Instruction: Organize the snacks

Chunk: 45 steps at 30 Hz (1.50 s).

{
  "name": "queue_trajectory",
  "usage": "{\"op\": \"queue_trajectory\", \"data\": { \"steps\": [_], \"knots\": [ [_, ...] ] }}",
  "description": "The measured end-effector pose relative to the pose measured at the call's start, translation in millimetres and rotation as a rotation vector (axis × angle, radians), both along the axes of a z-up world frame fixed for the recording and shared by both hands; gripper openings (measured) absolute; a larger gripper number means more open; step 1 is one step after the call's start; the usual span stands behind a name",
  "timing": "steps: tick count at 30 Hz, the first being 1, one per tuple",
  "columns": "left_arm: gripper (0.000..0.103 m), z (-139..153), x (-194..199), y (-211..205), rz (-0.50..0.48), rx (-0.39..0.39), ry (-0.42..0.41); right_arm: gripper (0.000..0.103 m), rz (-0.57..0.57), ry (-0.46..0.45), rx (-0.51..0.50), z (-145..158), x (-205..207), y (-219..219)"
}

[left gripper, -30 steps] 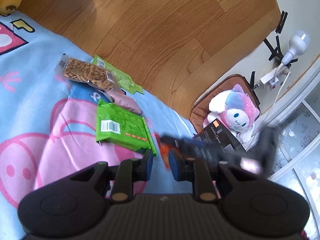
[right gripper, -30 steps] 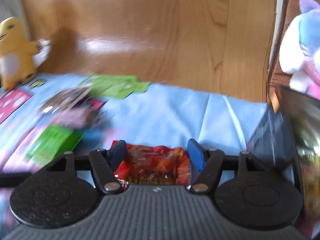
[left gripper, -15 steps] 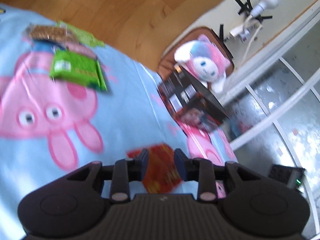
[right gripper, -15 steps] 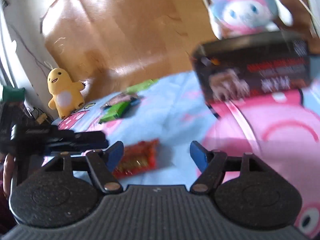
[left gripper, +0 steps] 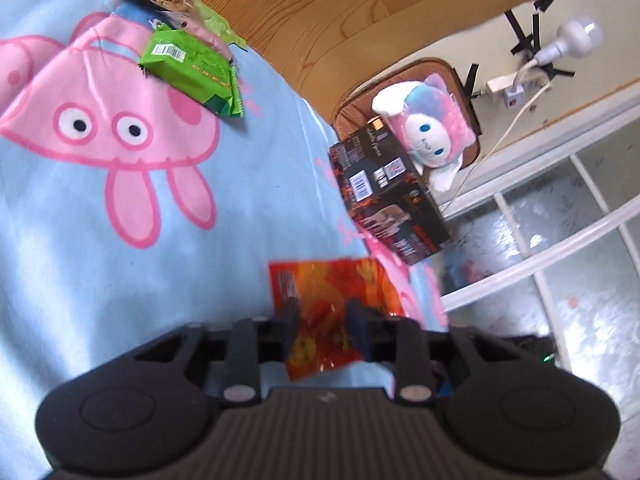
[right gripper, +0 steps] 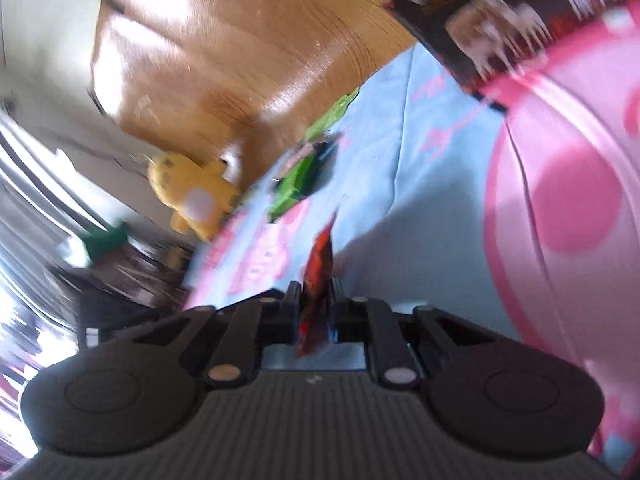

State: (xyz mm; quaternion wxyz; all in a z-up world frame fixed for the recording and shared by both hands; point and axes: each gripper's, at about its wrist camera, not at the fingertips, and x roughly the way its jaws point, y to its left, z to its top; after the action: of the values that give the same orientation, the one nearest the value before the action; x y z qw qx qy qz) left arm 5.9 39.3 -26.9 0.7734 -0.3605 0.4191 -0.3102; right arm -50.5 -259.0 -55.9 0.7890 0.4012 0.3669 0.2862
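A red-orange snack packet (left gripper: 336,296) lies on the blue cartoon blanket (left gripper: 248,184). My left gripper (left gripper: 322,312) hovers just over its near end with the jaws slightly apart, gripping nothing. In the blurred right wrist view my right gripper (right gripper: 316,300) is shut on the same red packet (right gripper: 319,268), seen edge-on and held above the blanket (right gripper: 420,160). A pile of snacks with a green packet (left gripper: 192,68) on top lies at the far left. A black snack box (left gripper: 384,196) stands at the blanket's right edge.
A pink and white plush (left gripper: 428,128) sits on a brown cushion behind the box. A yellow plush (right gripper: 188,196) stands at the blanket's far corner. Wooden floor (left gripper: 320,12) lies beyond, with a wall lamp and cables at the right.
My right gripper has closed on the red packet and rolled sideways. My left gripper has swung from the green snack pile to over the red packet.
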Motion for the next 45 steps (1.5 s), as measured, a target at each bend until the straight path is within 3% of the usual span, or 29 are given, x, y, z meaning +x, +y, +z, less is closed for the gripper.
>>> {"op": "queue_trajectory", "data": {
  "steps": [1,7,9,11,14,19,22,23,24,25,26,31,34,37,40,42,45],
  "knots": [
    [0.048,4,1,-1,0.003,-0.001,-0.011,0.015,-0.012,0.005,0.038,-2,-3,-6],
    [0.052,26,16,-29,-0.084,-0.046,-0.054,0.015,-0.085,-0.041,0.24,7,-13,-50],
    [0.043,33,21,-50,-0.137,-0.062,-0.079,0.015,-0.091,-0.078,0.264,14,-13,-57],
    [0.028,45,27,-72,-0.164,-0.033,-0.132,0.015,-0.139,-0.125,0.218,25,-14,-67],
    [0.021,65,46,-101,-0.212,-0.019,-0.178,0.015,-0.207,-0.185,0.172,40,-10,-86],
    [0.024,100,94,-156,-0.245,0.071,-0.29,0.017,-0.346,-0.329,-0.045,76,14,-108],
    [0.027,109,121,-191,-0.195,0.195,-0.356,0.024,-0.471,-0.397,-0.274,85,39,-105],
    [0.027,108,128,-199,-0.175,0.242,-0.378,0.03,-0.512,-0.4,-0.388,84,51,-103],
    [0.027,106,133,-204,-0.16,0.278,-0.392,0.049,-0.573,-0.394,-0.52,81,59,-96],
    [0.027,103,136,-206,-0.145,0.306,-0.392,0.056,-0.639,-0.388,-0.619,77,64,-93],
    [0.027,100,137,-201,-0.135,0.307,-0.382,0.056,-0.685,-0.392,-0.67,73,64,-91],
    [0.027,100,107,-140,-0.089,0.243,-0.44,0.055,-0.75,-0.491,-0.614,69,36,-89],
    [0.027,95,80,-77,0.003,0.23,-0.436,0.054,-0.647,-0.575,-0.541,79,18,-69],
    [0.027,83,54,-6,0.136,0.255,-0.389,0.053,-0.435,-0.593,-0.462,80,15,-35],
    [0.027,67,41,54,0.286,0.309,-0.298,0.052,-0.218,-0.502,-0.391,71,37,10],
    [0.027,59,37,84,0.367,0.295,-0.254,0.052,-0.119,-0.414,-0.357,58,58,38],
    [0.027,49,37,108,0.419,0.251,-0.222,0.052,-0.029,-0.33,-0.41,39,87,85]
  ]
}}
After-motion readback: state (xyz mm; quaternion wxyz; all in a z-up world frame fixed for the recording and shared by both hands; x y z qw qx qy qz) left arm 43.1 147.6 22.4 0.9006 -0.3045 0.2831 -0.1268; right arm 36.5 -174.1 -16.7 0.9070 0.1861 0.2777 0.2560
